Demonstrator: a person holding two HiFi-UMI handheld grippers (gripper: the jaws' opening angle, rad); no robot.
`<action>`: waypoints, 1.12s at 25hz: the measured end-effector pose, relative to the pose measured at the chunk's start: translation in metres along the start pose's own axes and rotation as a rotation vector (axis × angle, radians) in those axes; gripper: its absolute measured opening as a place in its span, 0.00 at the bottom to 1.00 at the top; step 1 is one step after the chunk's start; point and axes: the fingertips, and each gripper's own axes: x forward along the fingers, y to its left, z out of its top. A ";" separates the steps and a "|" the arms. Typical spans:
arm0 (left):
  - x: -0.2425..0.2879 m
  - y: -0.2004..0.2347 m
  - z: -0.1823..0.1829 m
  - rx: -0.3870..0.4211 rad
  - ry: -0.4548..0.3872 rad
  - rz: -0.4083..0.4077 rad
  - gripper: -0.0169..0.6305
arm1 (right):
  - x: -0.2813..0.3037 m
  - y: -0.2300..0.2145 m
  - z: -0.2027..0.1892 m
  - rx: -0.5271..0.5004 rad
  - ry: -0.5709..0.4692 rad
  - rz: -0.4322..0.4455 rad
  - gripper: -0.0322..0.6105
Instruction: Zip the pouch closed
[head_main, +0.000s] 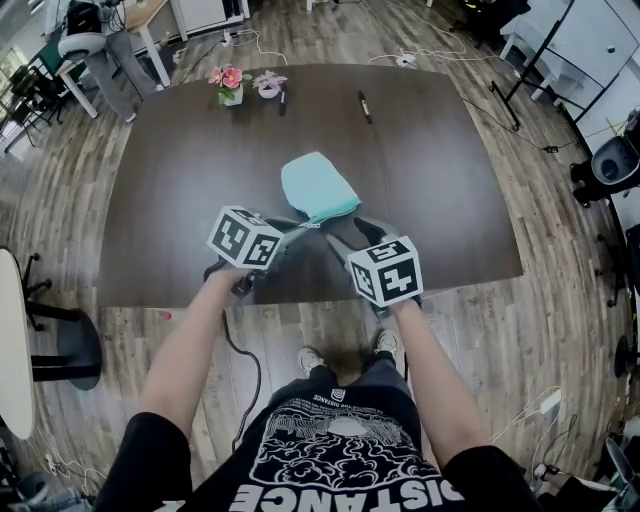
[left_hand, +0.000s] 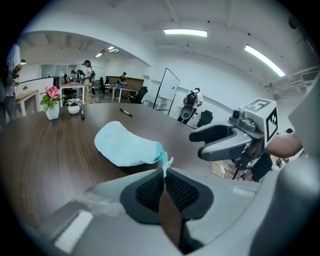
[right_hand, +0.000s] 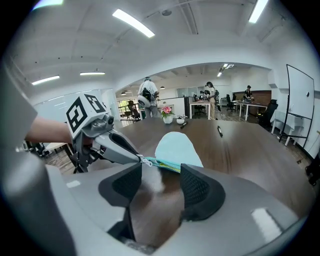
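Pouch (head_main: 318, 185): light teal, sat near the middle of the dark table (head_main: 170, 200), just ahead of both grippers. Its far end lay on the tabletop and its near, zipper end was tipped up toward the jaws.

Left gripper (left_hand: 164, 176): jaws fully together, pinching the small white zipper pull (left_hand: 168, 162) right at the tips. Nothing else was in the grip. The pull sat at the pouch's near corner, where the teal zipper tape begins.

Right gripper (right_hand: 159, 175): jaws stood clearly apart. The zipper (right_hand: 162, 164) edge of the pouch ran across the gap just past the tips. Its end came up close to one of the pads (right_hand: 194, 187), but neither pad pressed on it, so there was no hold. Whether that end actually touched the pad couldn't be told.

The two grippers were close together, tips converging on the same end of the pouch, left one coming in from the left.

At the table's far edge, well apart from the pouch: a small vase of pink flowers (head_main: 229, 85) and a black marker (head_main: 364, 106).
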 end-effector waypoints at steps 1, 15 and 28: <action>-0.001 -0.001 0.002 0.004 0.000 0.003 0.06 | 0.000 0.001 0.001 -0.003 -0.004 0.011 0.43; -0.005 -0.029 0.042 0.051 -0.016 0.072 0.06 | 0.001 0.003 0.017 -0.076 -0.024 0.209 0.36; -0.005 -0.043 0.053 0.012 -0.010 0.142 0.06 | 0.003 0.007 0.026 -0.145 -0.017 0.376 0.28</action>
